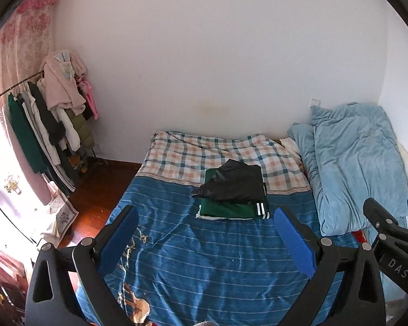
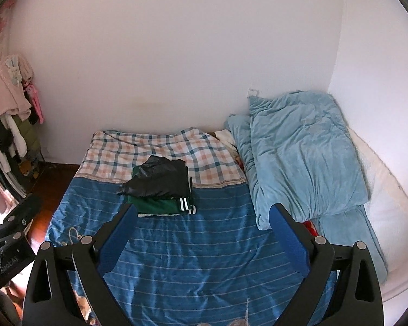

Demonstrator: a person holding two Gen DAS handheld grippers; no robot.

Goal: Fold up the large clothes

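A folded black garment (image 1: 236, 183) lies on top of a folded green garment with white stripes (image 1: 231, 210) in the middle of the bed. The stack also shows in the right wrist view, black (image 2: 160, 180) over green (image 2: 160, 206). My left gripper (image 1: 206, 217) is open and empty, held above the blue striped quilt (image 1: 204, 258), short of the stack. My right gripper (image 2: 202, 214) is open and empty, also above the quilt (image 2: 204, 258), with the stack just beyond its left finger. The right gripper shows at the right edge of the left wrist view (image 1: 394, 209).
A folded light blue duvet (image 2: 302, 157) lies along the right side of the bed against the wall. A plaid blanket (image 1: 204, 154) covers the far end. A clothes rack (image 1: 49, 114) with hanging clothes stands at the left over a wooden floor (image 1: 95, 195).
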